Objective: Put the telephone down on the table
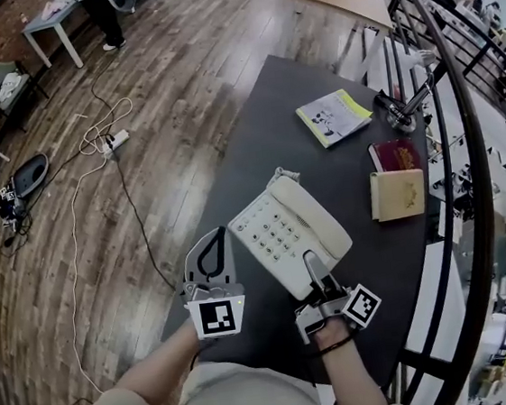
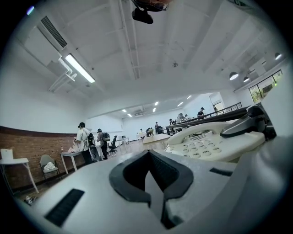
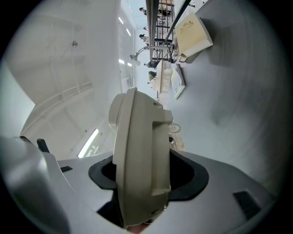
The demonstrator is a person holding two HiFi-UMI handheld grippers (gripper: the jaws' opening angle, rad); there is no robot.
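Observation:
A cream push-button telephone (image 1: 283,230) with its handset on the cradle is at the near part of the dark table (image 1: 264,141). My right gripper (image 1: 314,267) is shut on the phone's near edge; in the right gripper view the telephone (image 3: 137,155) stands edge-on between the jaws of the right gripper (image 3: 142,183), with the table (image 3: 238,91) close beside it. I cannot tell whether the phone touches the tabletop. My left gripper (image 1: 213,247) is shut and holds nothing, just left of the phone. The left gripper view shows the telephone (image 2: 215,144) to the right of the left gripper (image 2: 153,192).
Farther along the table lie a yellow-edged booklet (image 1: 334,116), a dark red book (image 1: 395,154), a tan book (image 1: 397,193) and a black clamp-like device (image 1: 397,112). A black railing (image 1: 449,129) runs along the table's right side. Cables (image 1: 101,142) trail over the wooden floor at left.

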